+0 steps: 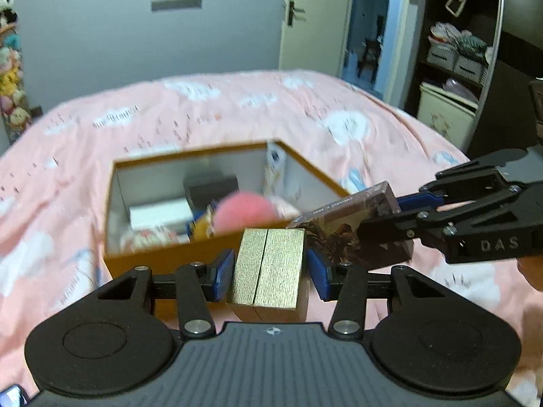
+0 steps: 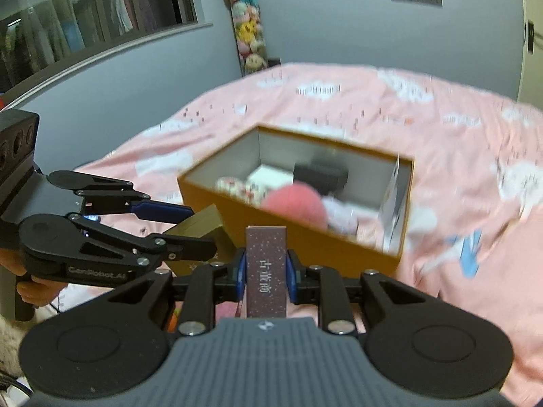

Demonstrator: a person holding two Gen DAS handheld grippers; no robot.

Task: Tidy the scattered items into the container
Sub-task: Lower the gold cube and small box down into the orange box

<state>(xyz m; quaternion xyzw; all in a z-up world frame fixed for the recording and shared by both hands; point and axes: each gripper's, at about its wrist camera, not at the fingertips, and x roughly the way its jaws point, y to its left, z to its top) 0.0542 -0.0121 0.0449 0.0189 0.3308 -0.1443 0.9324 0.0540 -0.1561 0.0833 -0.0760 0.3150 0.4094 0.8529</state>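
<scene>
My left gripper (image 1: 270,273) is shut on a gold box (image 1: 268,257), its blue pads against the two sides. It hangs just in front of the near wall of the orange container (image 1: 163,257). My right gripper (image 2: 265,271) is shut on a slim dark purple box (image 2: 266,257) with pale lettering. In the left wrist view the right gripper (image 1: 387,217) holds that purple box (image 1: 342,230) close beside the gold one. The right wrist view shows the left gripper (image 2: 193,232) with the gold box (image 2: 203,218) by the container (image 2: 305,247). Inside lie a pink ball (image 1: 244,213), a white box and a black box.
The container sits on a bed with a pink cloud-print cover (image 1: 237,108). A column of stuffed toys (image 2: 247,34) stands by the grey wall. An open door (image 1: 366,34) and shelves (image 1: 454,54) lie beyond the bed. A person's hand (image 2: 37,291) grips the left handle.
</scene>
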